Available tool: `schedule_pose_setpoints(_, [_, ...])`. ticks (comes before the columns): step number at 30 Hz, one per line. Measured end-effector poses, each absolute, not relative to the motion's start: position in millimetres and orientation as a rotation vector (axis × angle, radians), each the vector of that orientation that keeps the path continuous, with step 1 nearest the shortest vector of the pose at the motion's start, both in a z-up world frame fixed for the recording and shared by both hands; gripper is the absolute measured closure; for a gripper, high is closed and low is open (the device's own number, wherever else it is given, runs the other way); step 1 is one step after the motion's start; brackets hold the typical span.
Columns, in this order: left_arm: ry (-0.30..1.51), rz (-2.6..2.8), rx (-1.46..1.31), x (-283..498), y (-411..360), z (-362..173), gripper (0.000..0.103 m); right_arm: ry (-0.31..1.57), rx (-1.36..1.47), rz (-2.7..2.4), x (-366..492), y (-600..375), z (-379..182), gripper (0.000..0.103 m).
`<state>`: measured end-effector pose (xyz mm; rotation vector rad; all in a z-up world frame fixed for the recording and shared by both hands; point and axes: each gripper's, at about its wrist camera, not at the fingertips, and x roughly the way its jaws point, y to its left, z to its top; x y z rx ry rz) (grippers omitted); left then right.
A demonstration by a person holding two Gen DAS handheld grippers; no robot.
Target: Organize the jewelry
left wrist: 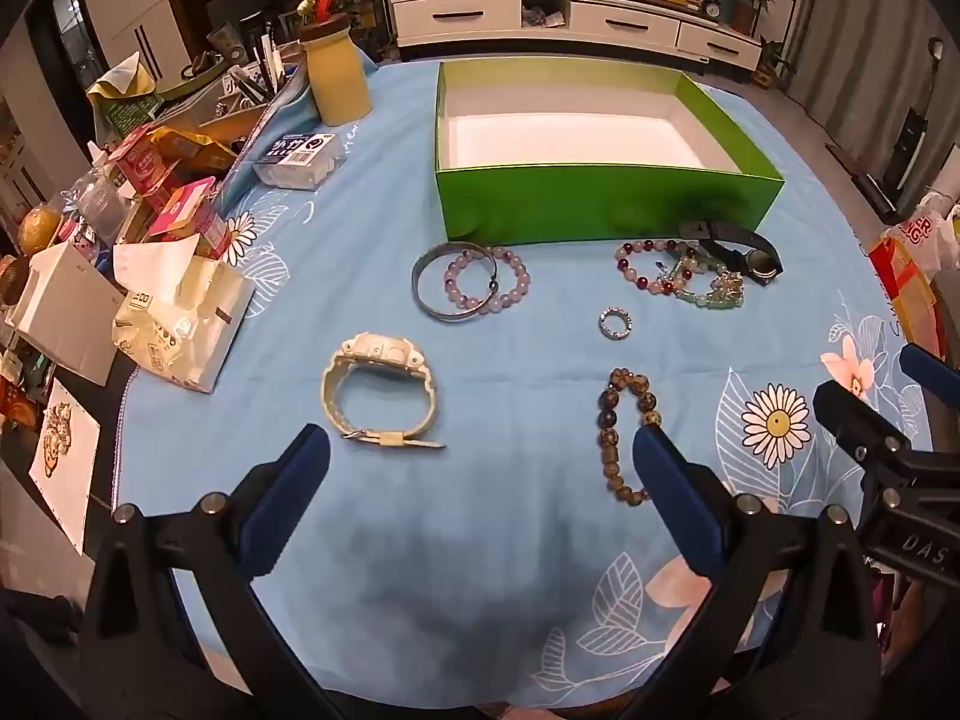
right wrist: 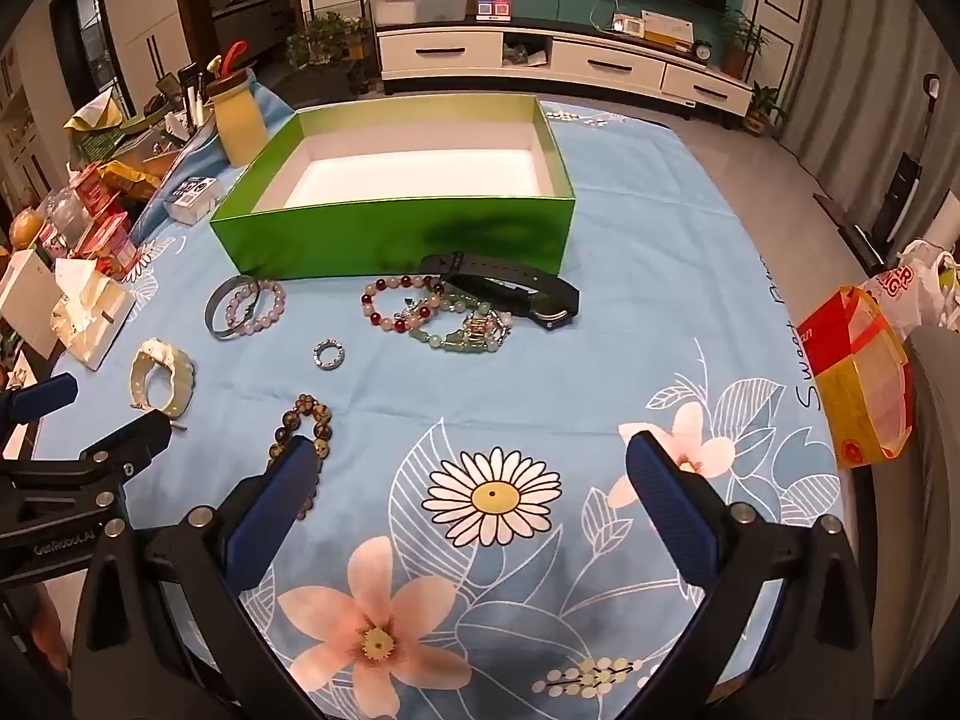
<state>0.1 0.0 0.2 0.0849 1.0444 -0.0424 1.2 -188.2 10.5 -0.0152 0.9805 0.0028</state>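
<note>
Hovering above blue cloth (left wrist: 510, 360), left gripper (left wrist: 480, 456) and right gripper (right wrist: 471, 465) gaped wide, holding nothing; green box (left wrist: 600, 198) beyond jewelry.

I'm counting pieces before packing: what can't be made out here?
- Brown bead bracelet: near end hidden behind a finger in both views.
- Black watch: dial too small to read, strap tangled with beads.
- Green bead bracelet: overlaps the red one; whether there are more strands is unclear.
- Green box: near floor hidden by its front wall.
</note>
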Motion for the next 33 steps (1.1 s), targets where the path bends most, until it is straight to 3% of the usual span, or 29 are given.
schedule_pose_setpoints(33, [1.034,-0.050,0.062,-0.1,-4.7,5.3,0.002,0.979,-0.006,0.001,2.2,-192.9,12.7,0.001])
